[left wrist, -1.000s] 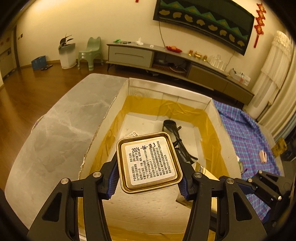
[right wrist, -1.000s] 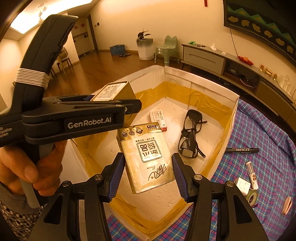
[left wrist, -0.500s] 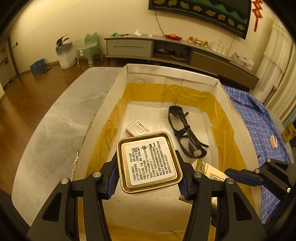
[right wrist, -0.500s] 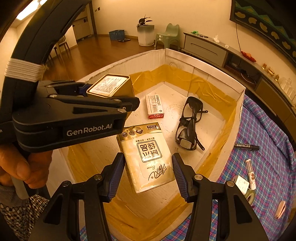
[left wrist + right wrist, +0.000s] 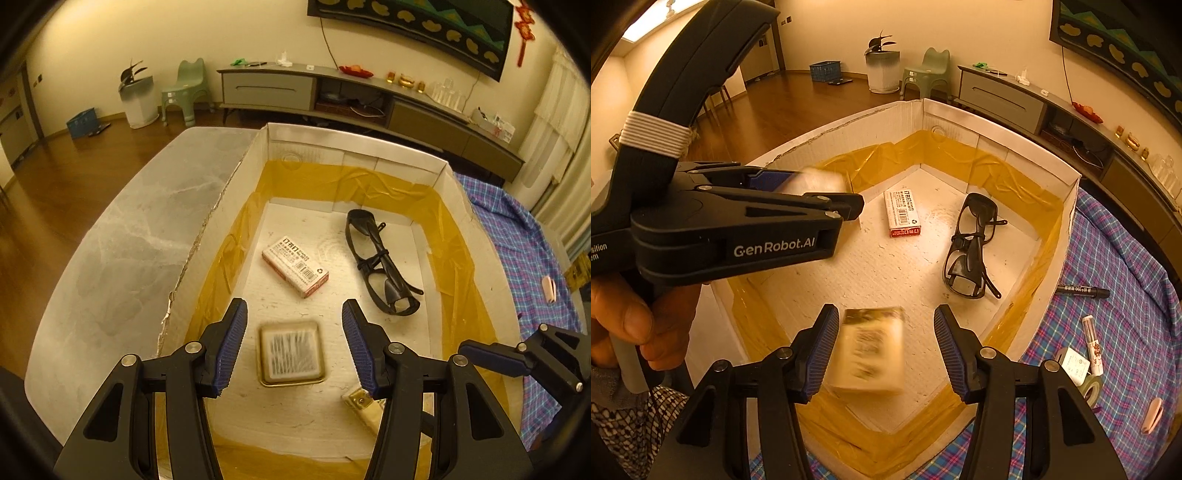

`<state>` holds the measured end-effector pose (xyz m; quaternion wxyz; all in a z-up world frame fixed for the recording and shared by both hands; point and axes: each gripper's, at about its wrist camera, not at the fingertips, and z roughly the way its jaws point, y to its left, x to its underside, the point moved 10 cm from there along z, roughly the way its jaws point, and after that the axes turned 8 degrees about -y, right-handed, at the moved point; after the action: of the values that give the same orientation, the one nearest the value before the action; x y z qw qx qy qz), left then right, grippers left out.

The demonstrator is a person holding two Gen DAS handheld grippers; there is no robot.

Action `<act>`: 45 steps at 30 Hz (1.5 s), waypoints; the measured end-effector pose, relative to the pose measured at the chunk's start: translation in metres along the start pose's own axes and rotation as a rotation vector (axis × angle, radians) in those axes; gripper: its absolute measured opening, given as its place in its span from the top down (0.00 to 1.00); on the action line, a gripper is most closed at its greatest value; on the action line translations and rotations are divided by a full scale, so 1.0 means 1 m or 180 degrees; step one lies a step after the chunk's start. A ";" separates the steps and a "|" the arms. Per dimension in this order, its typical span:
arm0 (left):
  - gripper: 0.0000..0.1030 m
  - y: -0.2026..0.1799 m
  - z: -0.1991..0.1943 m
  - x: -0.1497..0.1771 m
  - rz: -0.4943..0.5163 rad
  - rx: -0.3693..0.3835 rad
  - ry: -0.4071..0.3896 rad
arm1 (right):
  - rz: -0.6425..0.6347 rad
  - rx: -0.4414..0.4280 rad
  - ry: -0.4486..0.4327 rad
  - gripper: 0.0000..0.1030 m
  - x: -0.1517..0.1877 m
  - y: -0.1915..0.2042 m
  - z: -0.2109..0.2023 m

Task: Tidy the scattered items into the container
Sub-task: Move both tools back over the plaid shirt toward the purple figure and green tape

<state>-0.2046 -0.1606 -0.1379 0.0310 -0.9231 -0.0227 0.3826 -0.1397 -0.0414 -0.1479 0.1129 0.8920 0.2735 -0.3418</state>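
Gold tin (image 5: 291, 354) and pale carton (image 5: 870, 352) drop blurred into the box (image 5: 354, 157).
Your left gripper (image 5: 293, 343) and right gripper (image 5: 884, 347), clamped a moment ago, now gape empty; marker (image 5: 1082, 291) remains on the desk.

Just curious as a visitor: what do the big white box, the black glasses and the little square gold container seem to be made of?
White box: probably foam board or cardboard, matte, with rough-cut edges and glossy yellowish tape lining its seams.
Black glasses: likely plastic, shiny dark moulded frame.
Gold container: looks like tin, with a gleaming metallic rim around a printed paper label; it is blurred, so I can't be sure.
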 end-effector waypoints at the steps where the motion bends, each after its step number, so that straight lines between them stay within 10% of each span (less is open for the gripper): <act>1: 0.45 0.000 0.000 0.000 0.0001 -0.0003 0.0009 | 0.0010 -0.0009 -0.0010 0.47 0.000 0.000 -0.001; 27: 0.45 -0.033 -0.038 -0.029 -0.0026 0.0315 -0.0412 | 0.0358 -0.0412 -0.0972 0.46 -0.016 -0.021 -0.083; 36: 0.45 -0.092 -0.066 -0.043 0.0024 0.0867 -0.0634 | 0.0567 -0.0339 -0.1345 0.48 -0.008 -0.067 -0.127; 45: 0.45 -0.182 -0.075 -0.030 0.0447 0.1173 -0.0585 | 0.0976 0.0095 -0.1122 0.48 0.029 -0.156 -0.131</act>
<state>-0.1762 0.0158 -0.0500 0.1702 -0.8624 0.1093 0.4640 -0.1382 0.1498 -0.0729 0.1962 0.8512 0.1058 -0.4752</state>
